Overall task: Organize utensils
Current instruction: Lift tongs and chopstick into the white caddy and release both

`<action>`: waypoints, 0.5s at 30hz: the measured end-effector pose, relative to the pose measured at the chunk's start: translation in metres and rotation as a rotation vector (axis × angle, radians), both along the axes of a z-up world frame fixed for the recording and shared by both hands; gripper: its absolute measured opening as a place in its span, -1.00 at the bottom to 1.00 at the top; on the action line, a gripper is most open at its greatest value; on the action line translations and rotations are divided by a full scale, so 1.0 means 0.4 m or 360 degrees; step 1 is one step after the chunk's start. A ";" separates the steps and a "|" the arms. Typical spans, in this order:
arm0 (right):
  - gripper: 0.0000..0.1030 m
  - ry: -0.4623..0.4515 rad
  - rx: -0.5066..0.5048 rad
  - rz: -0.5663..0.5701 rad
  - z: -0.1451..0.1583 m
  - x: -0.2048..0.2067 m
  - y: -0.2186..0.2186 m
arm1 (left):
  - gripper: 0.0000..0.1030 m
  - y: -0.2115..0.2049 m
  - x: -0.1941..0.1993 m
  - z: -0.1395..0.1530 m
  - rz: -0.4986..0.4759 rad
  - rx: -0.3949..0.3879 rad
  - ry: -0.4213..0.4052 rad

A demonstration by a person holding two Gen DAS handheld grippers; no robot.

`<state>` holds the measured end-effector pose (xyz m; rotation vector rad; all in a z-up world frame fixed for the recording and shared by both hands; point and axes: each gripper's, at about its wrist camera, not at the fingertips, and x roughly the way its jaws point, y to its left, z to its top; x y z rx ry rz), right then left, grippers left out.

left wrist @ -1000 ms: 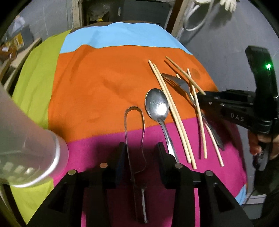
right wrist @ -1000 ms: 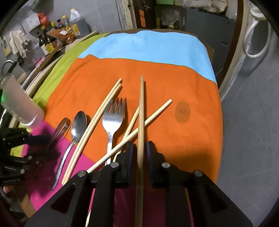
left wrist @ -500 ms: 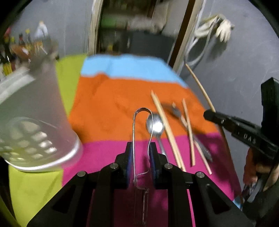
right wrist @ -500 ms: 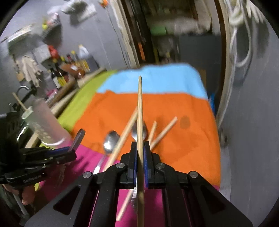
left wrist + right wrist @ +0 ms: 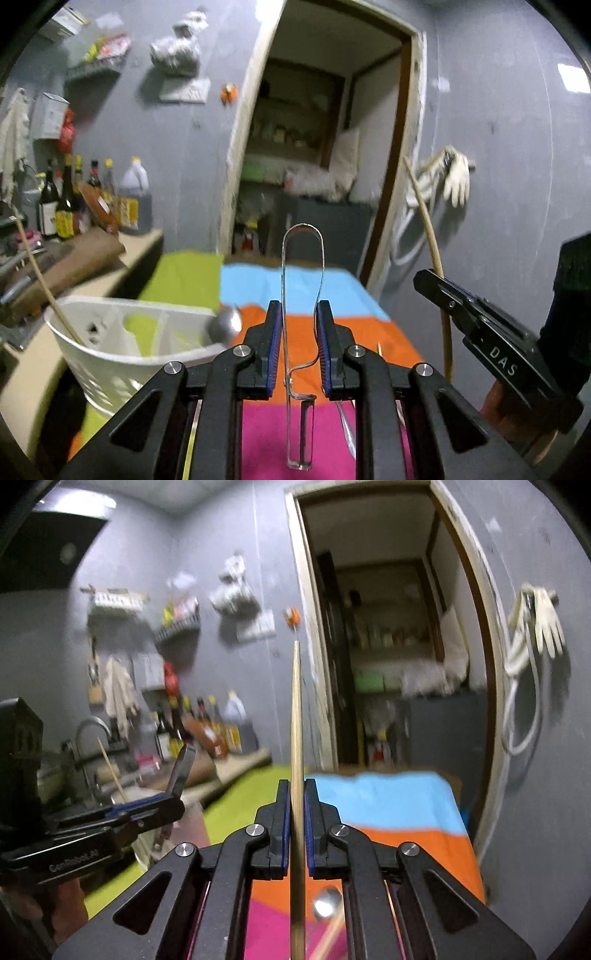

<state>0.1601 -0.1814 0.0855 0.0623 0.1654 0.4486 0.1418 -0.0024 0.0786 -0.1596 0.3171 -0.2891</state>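
We have lifted both tools off the striped cloth (image 5: 288, 291): left gripper (image 5: 298, 334) clamps a wire peeler (image 5: 301, 295), right gripper (image 5: 294, 825) clamps a chopstick (image 5: 296, 720), both beside the white holder (image 5: 122, 339), ready to drop in.

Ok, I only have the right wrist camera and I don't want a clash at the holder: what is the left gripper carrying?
Observer: The left gripper is shut on a thin wire-loop utensil, with the loop end pointing forward.
Operator: Could the holder take my held chopstick?
Observer: Probably. The white holder is open-topped with dividers inside, and most of it looks empty.
Operator: Is anything in it?
Observer: Another chopstick leans in its left-hand section.
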 end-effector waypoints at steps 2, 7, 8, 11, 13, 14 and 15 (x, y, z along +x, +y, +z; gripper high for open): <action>-0.91 -0.0078 0.0044 0.0013 0.024 -0.003 0.027 | -0.71 0.038 -0.010 0.035 0.0038 -0.0014 -0.0048; -0.91 -0.0194 0.0222 0.0073 0.079 0.012 0.072 | -0.71 0.129 -0.013 0.100 0.0165 -0.0037 -0.0170; -0.91 -0.0202 0.0254 0.0089 0.086 0.021 0.082 | -0.71 0.152 -0.010 0.112 0.0196 -0.0049 -0.0192; -0.91 -0.0204 0.0331 0.0140 0.102 0.046 0.120 | -0.71 0.228 -0.002 0.138 0.0272 -0.0086 -0.0226; -0.91 -0.0206 0.0372 0.0170 0.105 0.057 0.138 | -0.71 0.274 0.007 0.138 0.0320 -0.0103 -0.0237; -0.91 -0.0210 0.0397 0.0189 0.105 0.064 0.152 | -0.71 0.293 0.010 0.141 0.0345 -0.0107 -0.0240; -0.91 -0.0211 0.0426 0.0205 0.103 0.071 0.166 | -0.71 0.317 0.016 0.141 0.0375 -0.0114 -0.0243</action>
